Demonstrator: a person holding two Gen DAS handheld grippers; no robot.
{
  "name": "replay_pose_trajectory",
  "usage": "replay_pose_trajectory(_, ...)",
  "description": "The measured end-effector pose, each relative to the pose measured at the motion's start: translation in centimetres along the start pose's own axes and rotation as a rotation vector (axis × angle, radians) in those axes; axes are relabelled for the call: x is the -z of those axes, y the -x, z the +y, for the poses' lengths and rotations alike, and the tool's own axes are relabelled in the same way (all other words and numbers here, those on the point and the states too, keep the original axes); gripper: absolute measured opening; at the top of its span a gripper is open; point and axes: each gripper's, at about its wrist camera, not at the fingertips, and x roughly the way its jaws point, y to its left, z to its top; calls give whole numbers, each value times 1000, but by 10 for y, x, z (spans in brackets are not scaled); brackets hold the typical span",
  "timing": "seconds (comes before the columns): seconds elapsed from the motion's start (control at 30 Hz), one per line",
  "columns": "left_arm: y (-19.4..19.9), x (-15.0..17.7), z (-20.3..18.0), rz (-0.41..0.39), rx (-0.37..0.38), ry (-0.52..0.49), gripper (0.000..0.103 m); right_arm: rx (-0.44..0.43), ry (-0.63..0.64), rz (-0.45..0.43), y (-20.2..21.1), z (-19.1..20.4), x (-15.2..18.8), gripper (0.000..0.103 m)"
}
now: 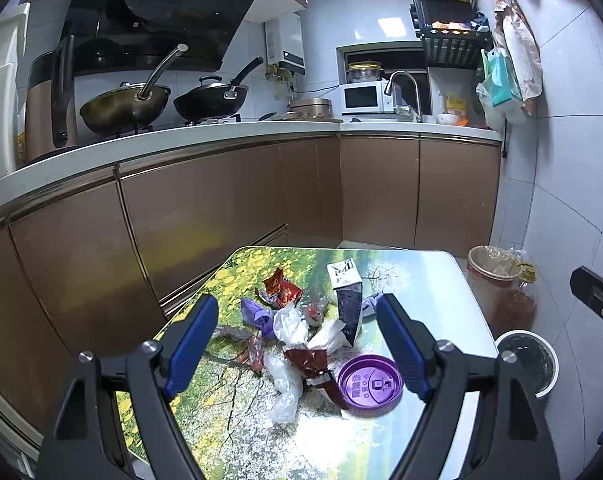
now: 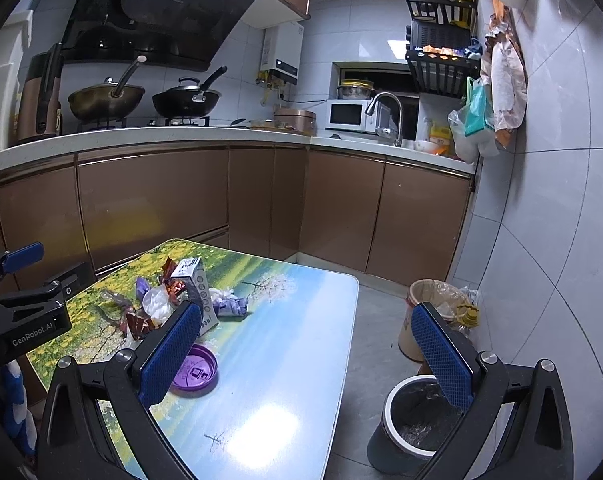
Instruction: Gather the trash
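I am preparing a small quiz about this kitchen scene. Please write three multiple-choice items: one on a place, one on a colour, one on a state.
1. Where is the white-rimmed bin?
A. on the table
B. on the floor beside the table
C. on the counter

2. What colour is the round lid?
A. purple
B. green
C. white

3. How is the left gripper?
A. shut on a wrapper
B. shut, empty
C. open, empty

Answers: 1 B, it stands right of the table; 2 A, plainly purple; 3 C, fingers spread, nothing between.

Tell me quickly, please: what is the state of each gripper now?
Left gripper: open, holding nothing, above the trash on the table.
Right gripper: open, holding nothing.
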Motion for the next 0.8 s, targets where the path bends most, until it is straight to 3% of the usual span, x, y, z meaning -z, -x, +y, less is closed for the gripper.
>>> replay_pose_trajectory(0.33, -12, -12, -7, -4, 29, -24, 80, 12, -9, 17, -11, -3, -7, 103)
replay_pose_trajectory(0.8, -37, -9, -4, 46, 43, -20, 80, -44, -24, 47, -33, 0, -8, 103)
